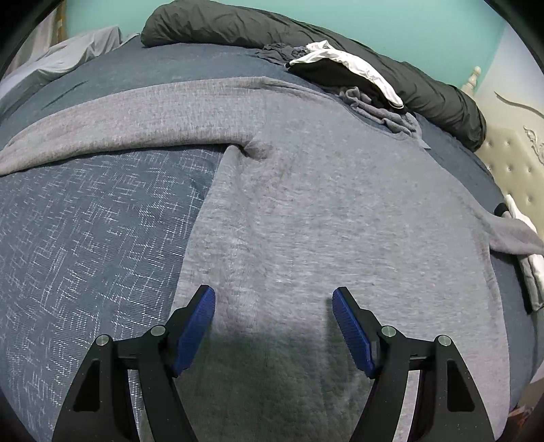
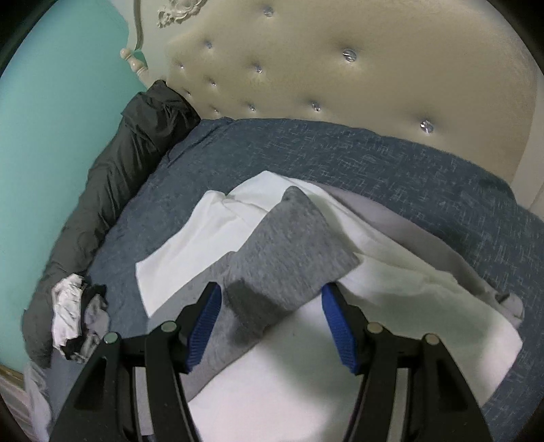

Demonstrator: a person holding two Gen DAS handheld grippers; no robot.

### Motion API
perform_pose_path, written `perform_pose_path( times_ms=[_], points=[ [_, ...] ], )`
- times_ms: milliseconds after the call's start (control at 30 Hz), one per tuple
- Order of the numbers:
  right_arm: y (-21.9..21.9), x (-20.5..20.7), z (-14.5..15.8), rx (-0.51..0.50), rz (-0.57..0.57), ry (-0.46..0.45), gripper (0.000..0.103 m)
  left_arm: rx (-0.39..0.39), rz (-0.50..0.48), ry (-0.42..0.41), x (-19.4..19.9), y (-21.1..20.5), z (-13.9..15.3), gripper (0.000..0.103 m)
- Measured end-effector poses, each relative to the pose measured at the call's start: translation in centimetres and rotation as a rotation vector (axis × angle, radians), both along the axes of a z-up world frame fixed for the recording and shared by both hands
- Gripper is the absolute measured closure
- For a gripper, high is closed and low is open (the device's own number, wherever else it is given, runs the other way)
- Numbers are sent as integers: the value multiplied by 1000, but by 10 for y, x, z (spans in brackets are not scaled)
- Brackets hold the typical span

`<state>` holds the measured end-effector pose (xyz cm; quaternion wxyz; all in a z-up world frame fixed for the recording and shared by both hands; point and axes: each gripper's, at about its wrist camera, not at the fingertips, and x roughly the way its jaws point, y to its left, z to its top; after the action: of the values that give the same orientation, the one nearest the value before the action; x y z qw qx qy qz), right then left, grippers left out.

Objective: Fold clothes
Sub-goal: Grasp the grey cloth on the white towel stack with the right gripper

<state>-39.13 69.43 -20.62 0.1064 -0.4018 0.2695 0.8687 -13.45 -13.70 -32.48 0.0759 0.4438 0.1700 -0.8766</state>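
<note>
A grey long-sleeved sweater (image 1: 323,210) lies spread flat on the blue bedspread (image 1: 85,238), one sleeve (image 1: 119,125) stretched out to the left. My left gripper (image 1: 273,302) is open and empty, hovering just above the sweater's lower body. In the right wrist view the sweater's other sleeve (image 2: 282,251) lies across a stack of folded white clothes (image 2: 391,306). My right gripper (image 2: 270,304) is open, with the sleeve end lying between its blue pads (image 2: 204,323); it does not grip the sleeve.
A dark rolled duvet (image 1: 238,23) runs along the far edge by the teal wall. A heap of unfolded clothes (image 1: 357,78), black, white and grey, sits in front of it; it also shows in the right wrist view (image 2: 74,316). A cream tufted headboard (image 2: 340,68) stands behind.
</note>
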Motion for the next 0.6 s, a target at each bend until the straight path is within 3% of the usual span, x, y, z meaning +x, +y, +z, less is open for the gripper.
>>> perform_pose_path(
  times_ms=[33,233,600],
  points=[
    [-2,-1,0,18,-1,1,43,0,-1,0,0,0,0,28],
    [-9,-2,0,71,13,24,89,1,-6,1,1,-1,-1,28],
    [-44,9,44,175,88,141,94,-3,-17,10,5,0,1,28]
  ],
)
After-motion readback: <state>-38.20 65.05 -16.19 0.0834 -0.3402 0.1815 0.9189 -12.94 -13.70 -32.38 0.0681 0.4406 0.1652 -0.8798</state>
